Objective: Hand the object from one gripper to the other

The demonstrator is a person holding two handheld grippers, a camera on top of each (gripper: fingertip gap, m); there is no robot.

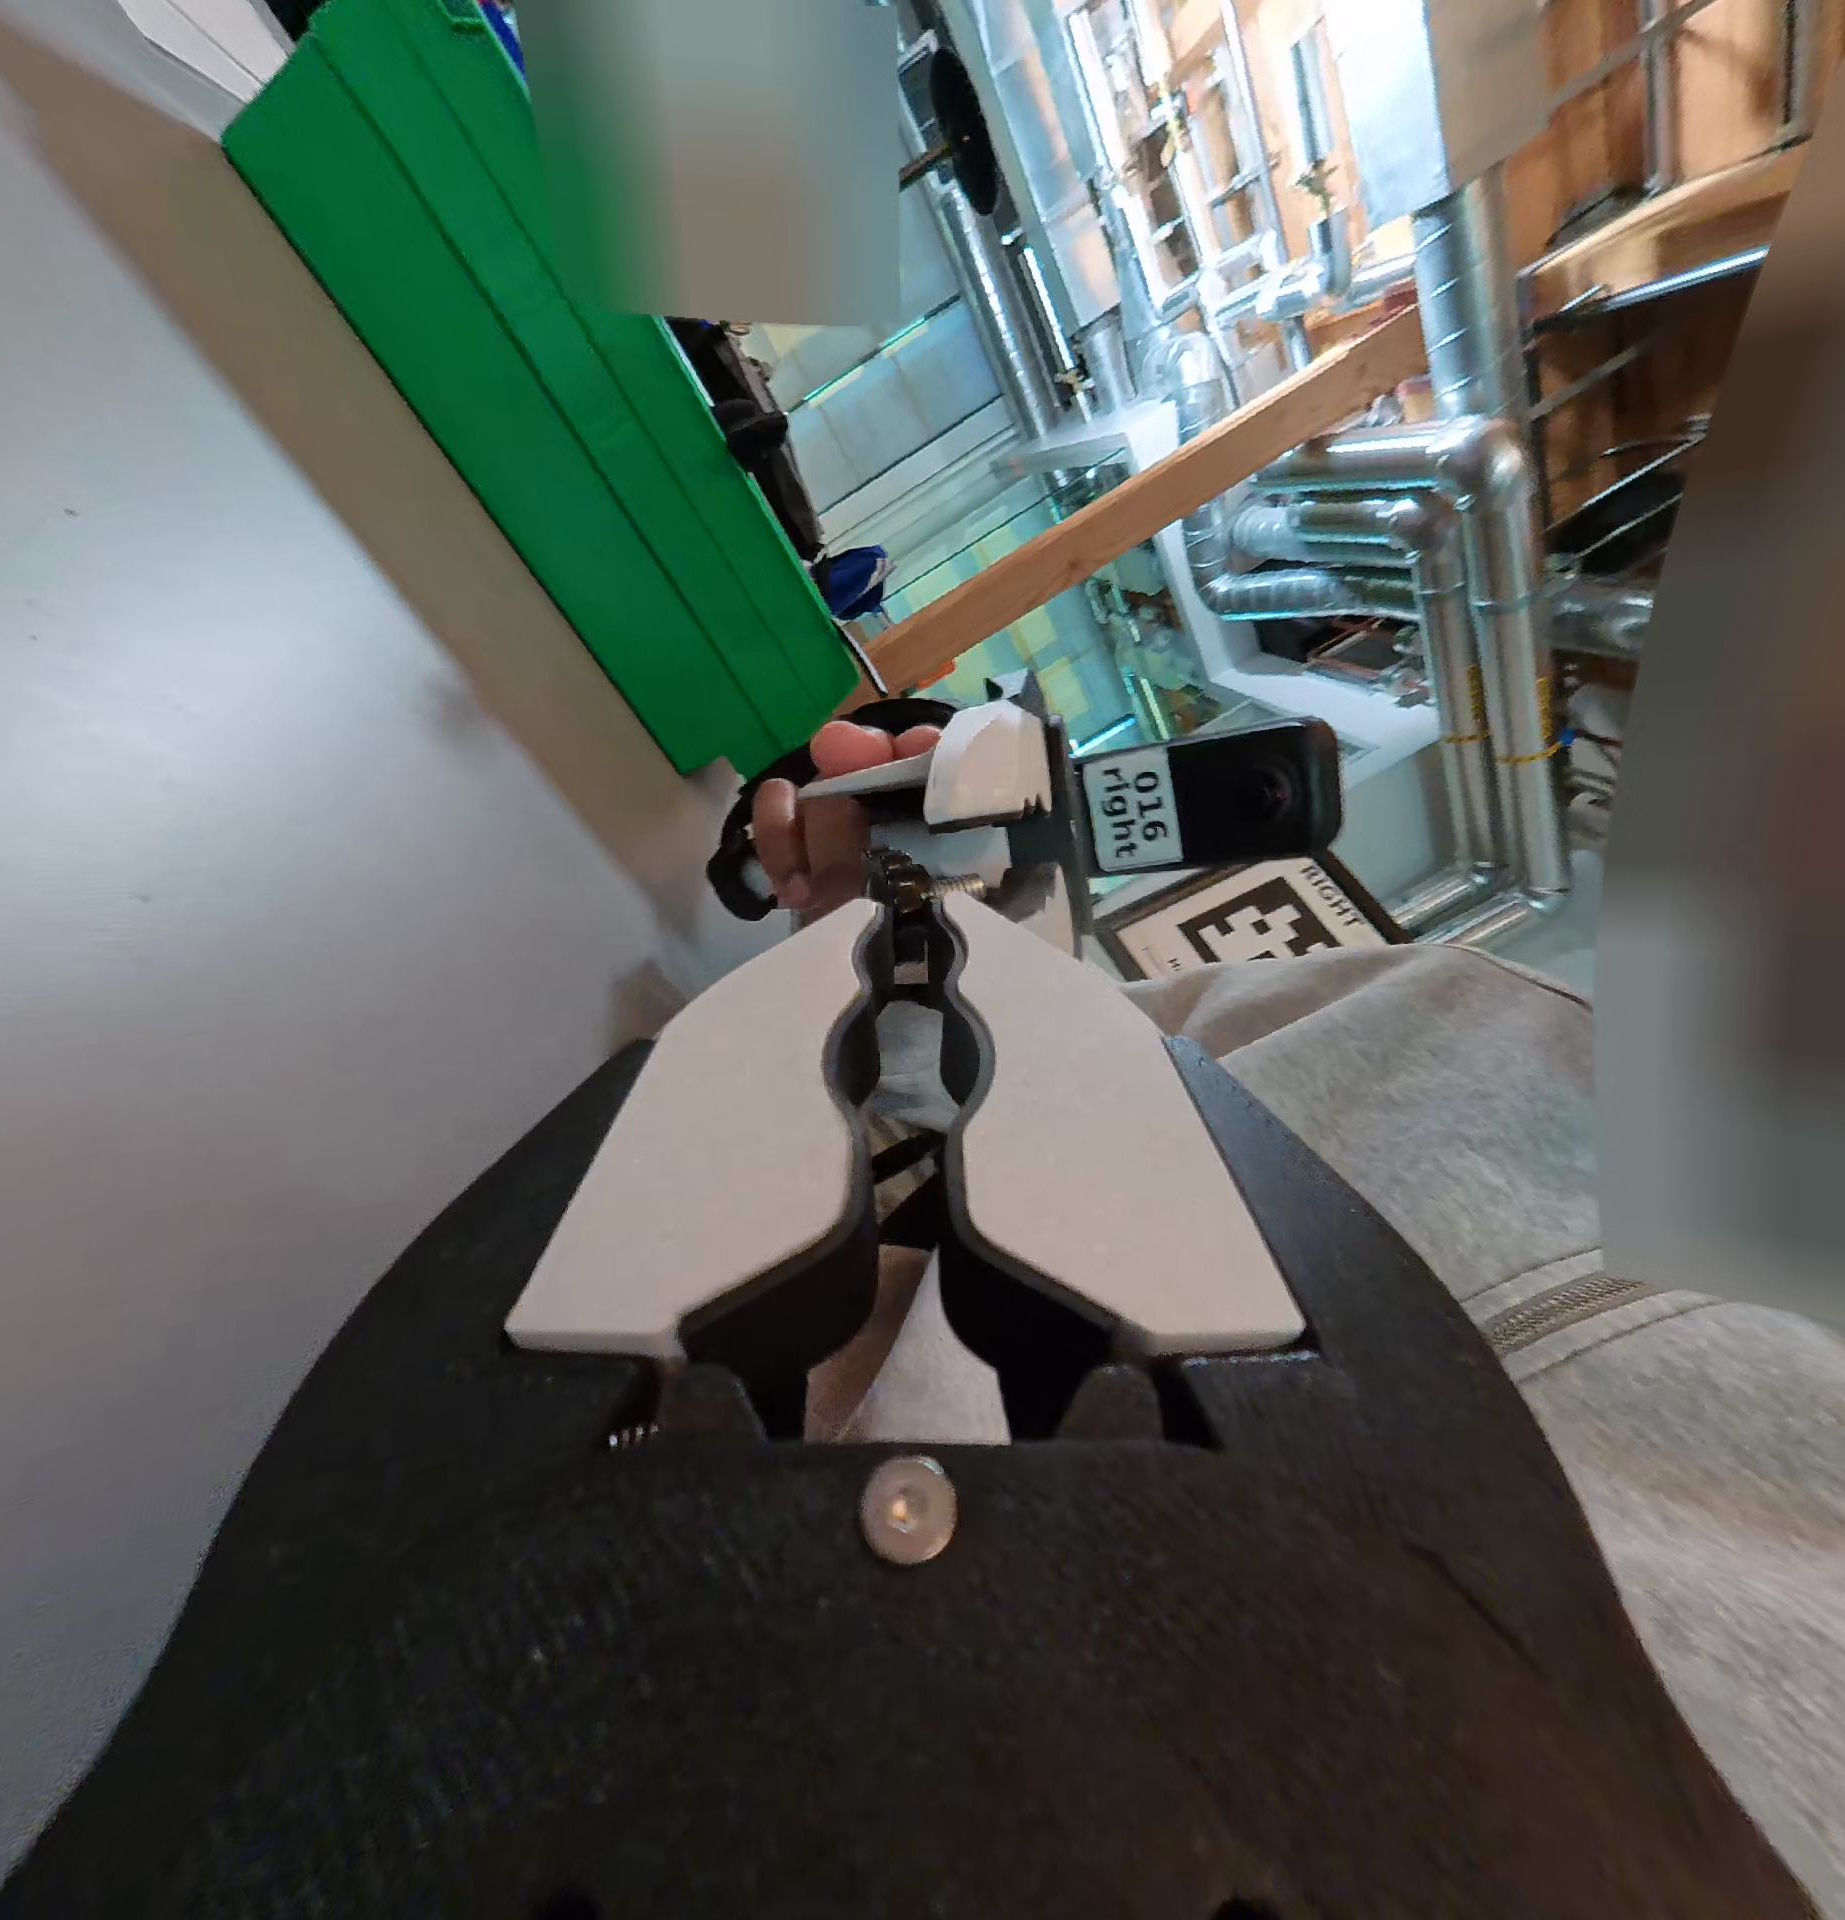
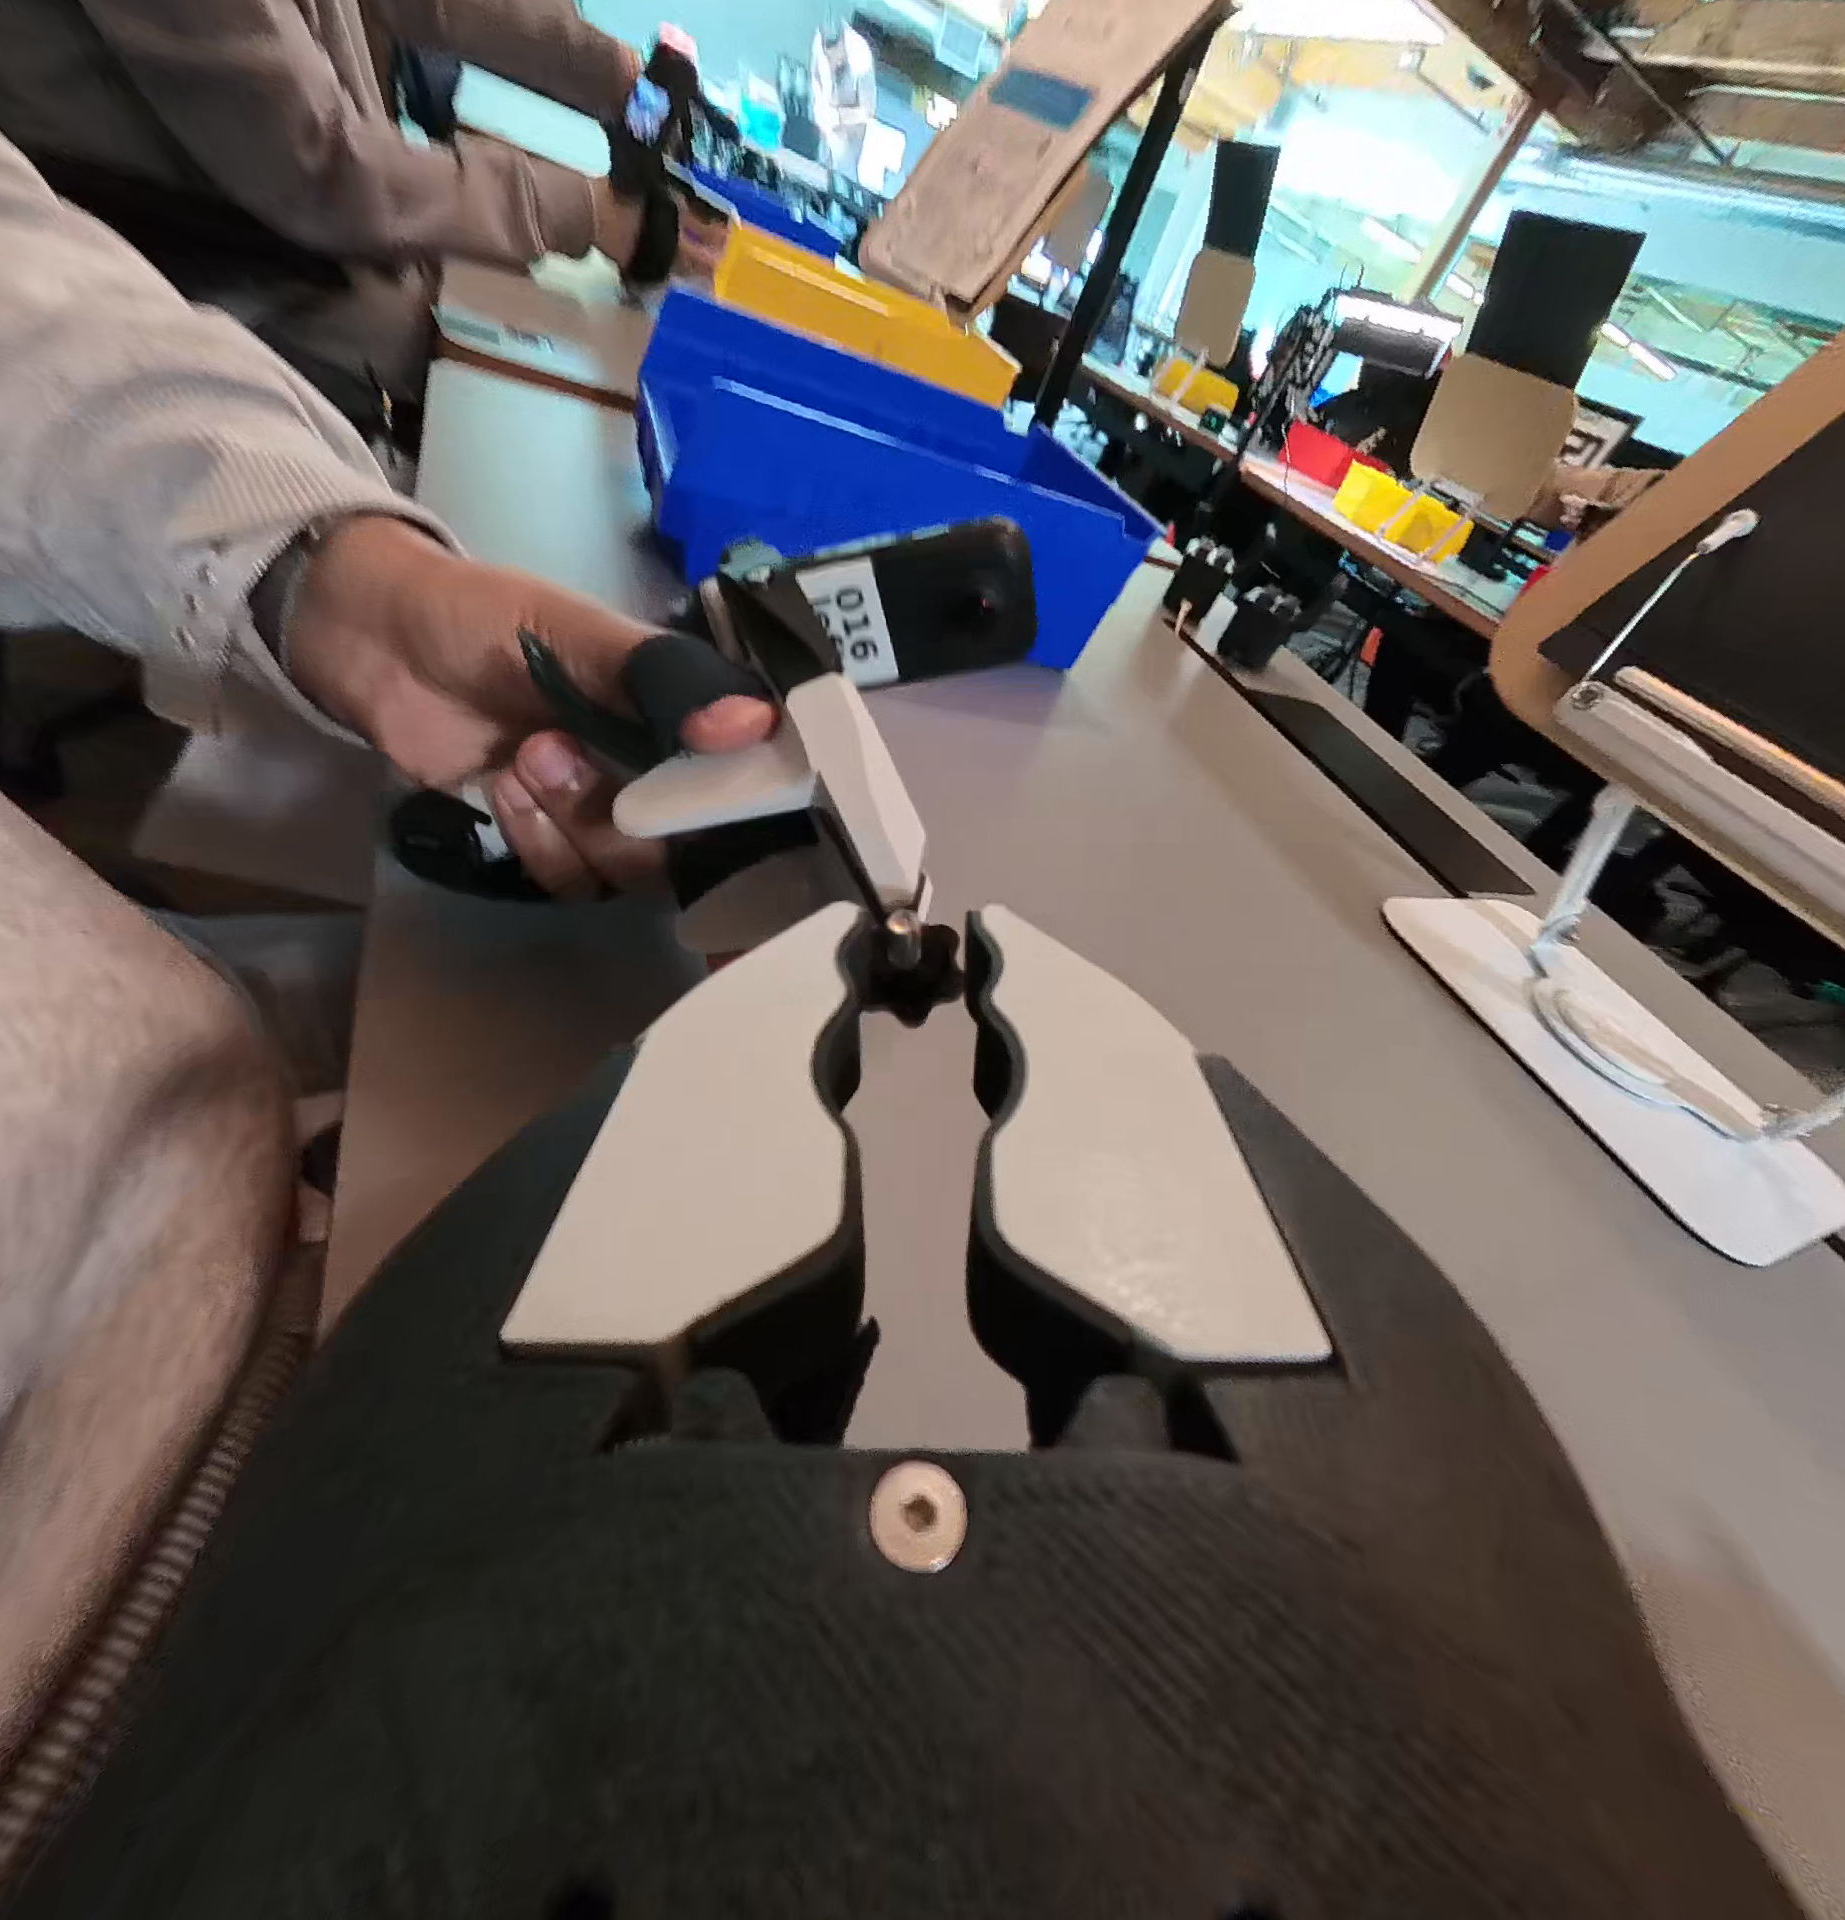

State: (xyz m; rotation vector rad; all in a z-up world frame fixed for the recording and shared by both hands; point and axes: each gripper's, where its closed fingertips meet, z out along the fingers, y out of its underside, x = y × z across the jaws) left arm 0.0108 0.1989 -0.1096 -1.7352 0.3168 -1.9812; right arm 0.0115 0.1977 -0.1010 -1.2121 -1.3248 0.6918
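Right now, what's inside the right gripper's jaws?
A black knob sits between the open right gripper tips, held from beyond by the left gripper. Its underside is hidden.

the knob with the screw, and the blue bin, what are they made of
Knob: black star-shaped head, matte, looks like moulded plastic. Its screw: shiny silver with visible threads, likely steel. Blue bin: smooth, evenly coloured walls with a slight sheen, probably moulded plastic.

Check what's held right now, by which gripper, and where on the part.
The left gripper pinches the black knob screw at its fingertips, by the metal stud just above the knob. The right gripper is open, fingers either side of the knob, not yet holding.
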